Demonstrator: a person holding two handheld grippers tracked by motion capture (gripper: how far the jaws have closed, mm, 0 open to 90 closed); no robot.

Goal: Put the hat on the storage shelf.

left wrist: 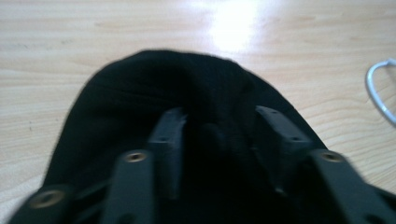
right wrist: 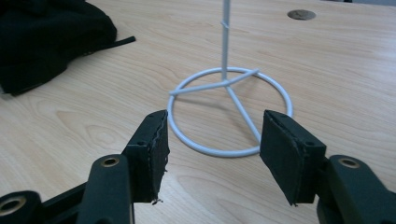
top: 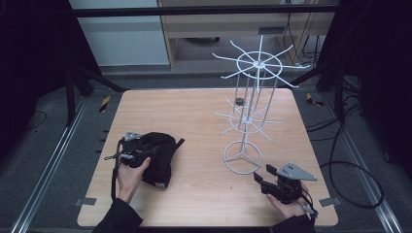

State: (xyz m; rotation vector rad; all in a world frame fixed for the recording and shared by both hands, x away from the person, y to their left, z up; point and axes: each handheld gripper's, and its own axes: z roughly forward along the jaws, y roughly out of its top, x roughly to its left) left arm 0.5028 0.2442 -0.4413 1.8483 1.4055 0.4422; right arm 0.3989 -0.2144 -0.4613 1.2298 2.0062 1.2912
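High view: fixed cam above, looking forward and down over the square light-wood table [top: 204, 141]. Left gripper view sits close over the black fabric cap [left wrist: 187, 107]. Right gripper view looks low and near at the white wire rack's ring base [right wrist: 229, 114]; both seen from high view too.

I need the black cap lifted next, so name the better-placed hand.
Left. The left gripper already has its fingers astride the black cap; the right gripper sits open by the white wire rack.
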